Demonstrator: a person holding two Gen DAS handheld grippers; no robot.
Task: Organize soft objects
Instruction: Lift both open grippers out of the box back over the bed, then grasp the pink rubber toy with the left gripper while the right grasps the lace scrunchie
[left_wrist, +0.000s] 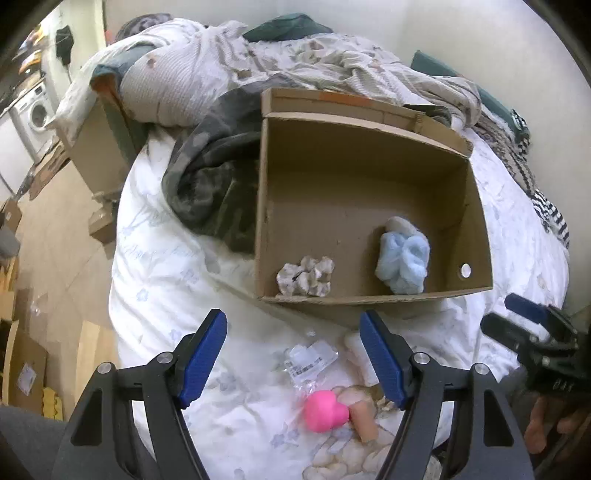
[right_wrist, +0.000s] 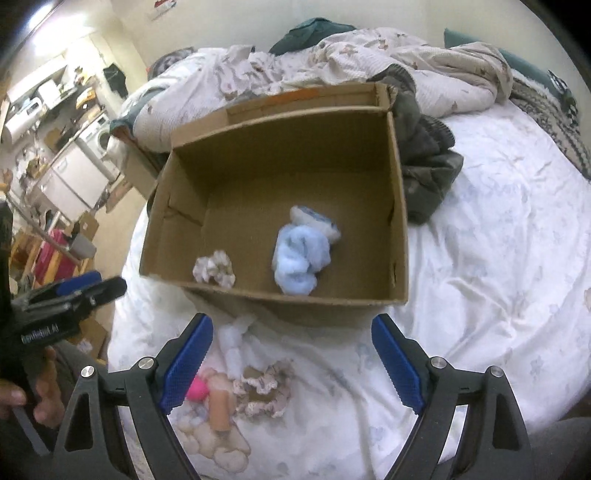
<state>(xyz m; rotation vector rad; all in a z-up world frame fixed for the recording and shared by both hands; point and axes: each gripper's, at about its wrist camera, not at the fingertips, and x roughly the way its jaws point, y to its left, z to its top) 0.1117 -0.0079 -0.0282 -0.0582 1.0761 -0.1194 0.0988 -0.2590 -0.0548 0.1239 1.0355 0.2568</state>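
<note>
An open cardboard box lies on the white bed. Inside it are a light blue fluffy item and a beige patterned scrunchie. In front of the box lie a pink heart-shaped squishy, a beige tube-shaped soft piece, a clear plastic packet and a second beige scrunchie. My left gripper is open above these items. My right gripper is open above the second scrunchie.
Crumpled blankets and clothes pile up behind the box, with a dark grey garment beside it. Cardboard boxes stand on the floor at the left. A washing machine is beyond them.
</note>
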